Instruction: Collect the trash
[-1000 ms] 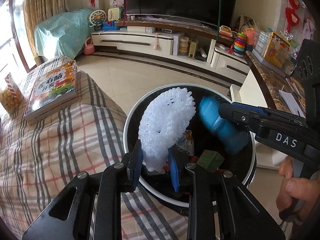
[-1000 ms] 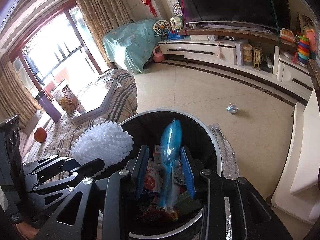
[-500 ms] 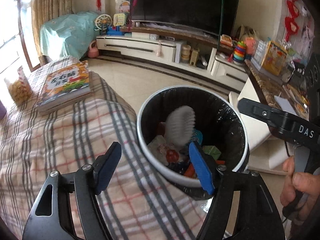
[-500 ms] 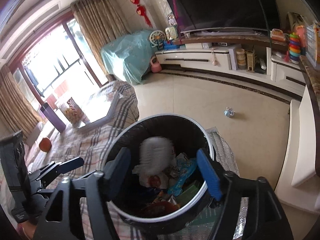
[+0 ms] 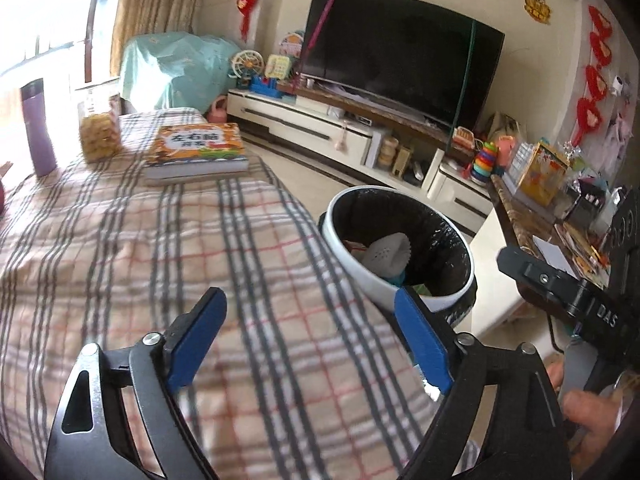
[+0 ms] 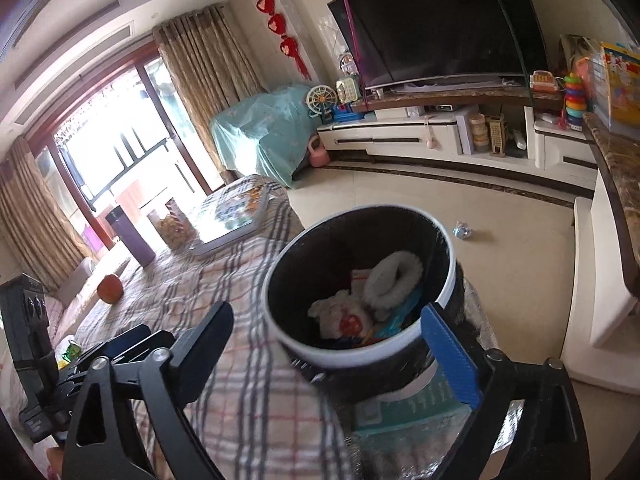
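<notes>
A white-rimmed trash bin (image 5: 420, 300) with a black liner stands beside the plaid-covered table (image 5: 140, 260); it also shows in the right wrist view (image 6: 450, 276). Inside it lie the white foam net (image 6: 394, 276), crumpled wrappers (image 6: 340, 314) and a blue wrapper (image 6: 400, 316); the foam net also shows in the left wrist view (image 5: 386, 254). My left gripper (image 5: 308, 340) is open and empty above the table edge. My right gripper (image 6: 336, 344) is open and empty, above and short of the bin. A small crumpled blue-silver scrap (image 6: 462, 231) lies on the floor.
On the table stand a book (image 5: 196, 152), a snack jar (image 5: 99, 128), a purple bottle (image 5: 38, 128) and an orange fruit (image 6: 109, 288). A TV cabinet (image 6: 440, 140) runs along the far wall. A marble-topped counter (image 6: 612, 184) is at the right.
Both grippers opened and dropped the foam net and the blue wrapper into the bin. Both have since pulled up and back from the bin.
</notes>
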Demonstrator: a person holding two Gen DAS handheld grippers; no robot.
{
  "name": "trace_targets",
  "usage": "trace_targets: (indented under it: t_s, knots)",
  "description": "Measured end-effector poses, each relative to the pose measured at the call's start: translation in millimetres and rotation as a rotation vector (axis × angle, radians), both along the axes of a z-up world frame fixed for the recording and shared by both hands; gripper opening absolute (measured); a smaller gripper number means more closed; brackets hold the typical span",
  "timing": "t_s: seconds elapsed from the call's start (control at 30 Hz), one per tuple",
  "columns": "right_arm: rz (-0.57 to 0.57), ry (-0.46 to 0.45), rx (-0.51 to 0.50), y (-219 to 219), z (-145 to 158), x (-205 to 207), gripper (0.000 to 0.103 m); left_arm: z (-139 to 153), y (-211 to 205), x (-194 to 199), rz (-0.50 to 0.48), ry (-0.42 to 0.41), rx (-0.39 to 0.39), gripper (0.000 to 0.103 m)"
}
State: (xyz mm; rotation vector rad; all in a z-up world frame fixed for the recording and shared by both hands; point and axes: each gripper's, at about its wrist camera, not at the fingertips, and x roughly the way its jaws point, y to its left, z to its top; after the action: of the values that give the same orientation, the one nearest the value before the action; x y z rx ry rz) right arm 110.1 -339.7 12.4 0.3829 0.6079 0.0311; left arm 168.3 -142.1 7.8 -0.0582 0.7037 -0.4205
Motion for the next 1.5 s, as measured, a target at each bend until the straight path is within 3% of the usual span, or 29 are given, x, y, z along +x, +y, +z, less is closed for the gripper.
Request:
trace_targets:
  t_s: [0.13,0.33,0.47,0.53,0.73,1.03,1.5]
  knots:
    - [-0.022,-0.009,0.003,13.5,-6.0,-17.0,0.102,-4.9,15.0,-15.8,0.012,-0.017,-0.016,0.09]
    - [-0.063,-0.039,-0.096,34.2,-9.6,-39.4,0.102,-11.4,30.7,-46.1,0.034,-0.068,-0.004,0.092]
    - [-0.07,-0.163,-0.18,50.6,4.6,-62.4,0.102,-1.0,41.8,-67.4,0.079,-0.151,0.006,0.101]
    - [-0.074,-0.212,-0.222,55.3,15.2,-70.5,0.102,10.9,49.9,-80.7,0.122,-0.232,0.014,0.103]
    - [-0.094,-0.35,-0.338,78.7,45.0,-92.0,0.103,22.8,65.4,-105.0,0.197,-0.349,0.042,0.103]
    - [-0.081,-0.313,-0.32,97.5,9.9,-92.8,0.103,4.6,83.6,-121.9,0.269,-0.347,0.056,0.103]
    - [-0.061,-0.258,-0.31,101.0,-4.8,-85.8,0.103,-0.7,77.7,-129.5,0.287,-0.36,0.114,0.103]
